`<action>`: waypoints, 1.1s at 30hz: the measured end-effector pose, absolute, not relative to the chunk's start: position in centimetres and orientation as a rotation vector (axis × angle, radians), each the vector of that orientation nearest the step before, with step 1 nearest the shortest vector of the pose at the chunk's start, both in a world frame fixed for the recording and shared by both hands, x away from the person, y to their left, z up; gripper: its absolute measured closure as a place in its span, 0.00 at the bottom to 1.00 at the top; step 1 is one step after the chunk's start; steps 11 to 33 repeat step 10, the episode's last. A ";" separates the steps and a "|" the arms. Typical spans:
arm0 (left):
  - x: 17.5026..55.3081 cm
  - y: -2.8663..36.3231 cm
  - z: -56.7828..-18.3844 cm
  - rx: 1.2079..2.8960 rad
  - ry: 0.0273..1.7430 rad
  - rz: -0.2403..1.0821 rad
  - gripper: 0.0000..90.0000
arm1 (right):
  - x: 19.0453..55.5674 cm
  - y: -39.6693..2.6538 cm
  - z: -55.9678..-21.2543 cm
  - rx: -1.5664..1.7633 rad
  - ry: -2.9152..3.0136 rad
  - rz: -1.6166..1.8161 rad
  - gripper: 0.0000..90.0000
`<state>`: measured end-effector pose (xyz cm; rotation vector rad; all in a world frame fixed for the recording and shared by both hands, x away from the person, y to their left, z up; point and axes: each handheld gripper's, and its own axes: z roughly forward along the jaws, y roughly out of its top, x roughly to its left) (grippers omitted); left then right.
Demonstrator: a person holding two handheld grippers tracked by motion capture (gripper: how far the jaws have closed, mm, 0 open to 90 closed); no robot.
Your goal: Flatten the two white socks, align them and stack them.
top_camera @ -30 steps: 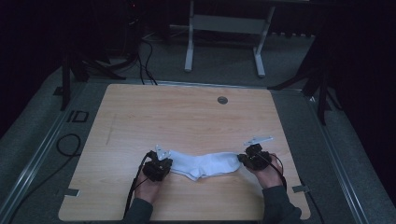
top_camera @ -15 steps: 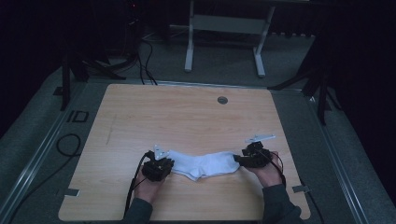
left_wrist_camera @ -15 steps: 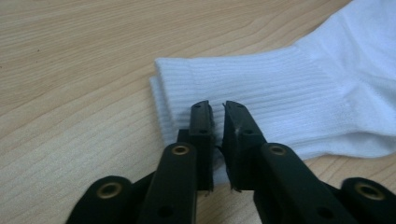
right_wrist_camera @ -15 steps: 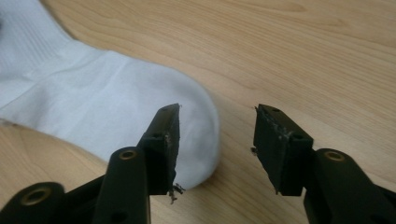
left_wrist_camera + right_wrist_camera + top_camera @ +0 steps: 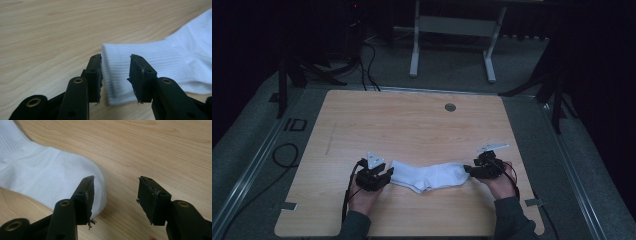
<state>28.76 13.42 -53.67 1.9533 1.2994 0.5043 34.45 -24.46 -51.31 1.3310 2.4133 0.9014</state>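
A white sock (image 5: pixel 429 176) lies flat across the near part of the wooden table (image 5: pixel 412 125), cuff to the left and toe to the right. My left gripper (image 5: pixel 386 175) sits at the cuff end. In the left gripper view it (image 5: pixel 116 75) is open, and the ribbed cuff (image 5: pixel 160 60) reaches in between its two jaws. My right gripper (image 5: pixel 468 170) is at the toe end. In the right gripper view it (image 5: pixel 115 195) is open too: one jaw overlaps the sock's toe (image 5: pixel 50 177), and bare wood shows in the gap.
A round grommet hole (image 5: pixel 450 107) sits near the table's far edge. Beyond the table stands a white desk frame (image 5: pixel 414 50) on grey carpet. Cables (image 5: pixel 282 155) loop on the floor to the left. Bare wood stretches across the far half of the table.
The right gripper has crept a little left, closer onto the sock's toe. The left gripper and the sock have stayed about where they were.
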 end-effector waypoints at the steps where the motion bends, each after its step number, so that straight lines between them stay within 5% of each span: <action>1: 28.8 13.4 -53.7 1.953 1.299 0.504 0.69 | 34.4 -24.5 -51.3 1.331 2.413 0.901 0.52; 10: 29.4 16.2 -53.3 1.923 1.392 0.567 0.68 | 34.5 -25.2 -51.3 1.347 2.395 0.918 0.52; 33: 29.4 16.2 -53.3 1.923 1.392 0.567 0.68 | 34.5 -25.2 -51.3 1.347 2.395 0.918 0.52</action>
